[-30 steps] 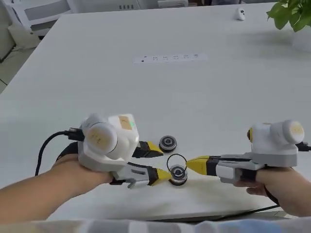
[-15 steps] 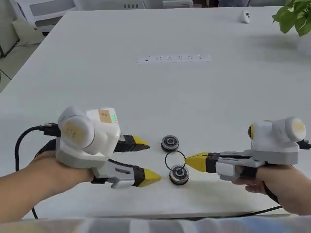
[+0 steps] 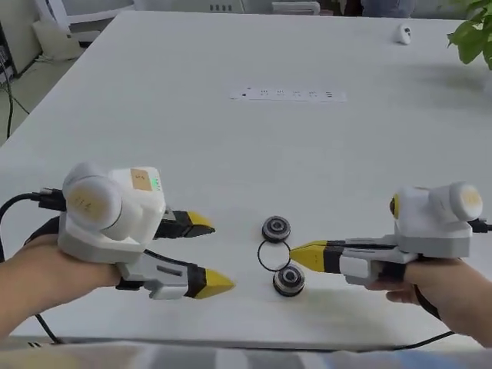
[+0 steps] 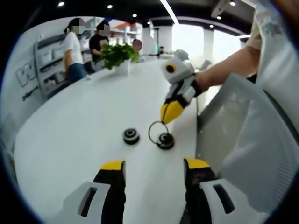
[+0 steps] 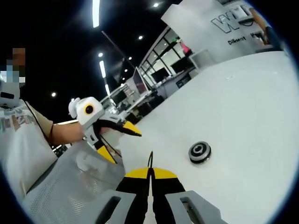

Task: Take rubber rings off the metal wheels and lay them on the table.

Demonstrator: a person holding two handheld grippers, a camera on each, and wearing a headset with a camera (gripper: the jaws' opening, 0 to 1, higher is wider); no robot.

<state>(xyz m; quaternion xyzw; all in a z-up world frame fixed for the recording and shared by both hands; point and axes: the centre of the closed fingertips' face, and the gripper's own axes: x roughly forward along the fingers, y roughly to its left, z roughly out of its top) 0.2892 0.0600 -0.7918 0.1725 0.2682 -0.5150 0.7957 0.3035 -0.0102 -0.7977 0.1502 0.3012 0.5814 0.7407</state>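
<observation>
Two metal wheels lie near the table's front edge: a far wheel (image 3: 276, 228) (image 4: 131, 136) (image 5: 200, 152) and a near wheel (image 3: 288, 280) (image 4: 165, 141). A thin black rubber ring (image 3: 259, 257) (image 4: 150, 132) hangs as a loop between them, pinched at its right side by my right gripper (image 3: 296, 255) (image 5: 150, 173), which is shut on it. Whether the ring's lower edge touches the near wheel I cannot tell. My left gripper (image 3: 210, 254) (image 4: 155, 164) stands open to the left of both wheels, nothing between its jaws.
A white power strip (image 3: 287, 95) lies mid-table. A potted plant (image 3: 477, 34) and a small white object (image 3: 403, 32) sit at the far right. The table's front edge (image 3: 254, 337) runs just below the grippers. A mesh chair (image 4: 243, 126) stands by the table; people stand far off.
My left gripper has drawn back to the left, away from the near wheel, jaws open. The right gripper keeps hold of the ring, which now hangs between the wheels.
</observation>
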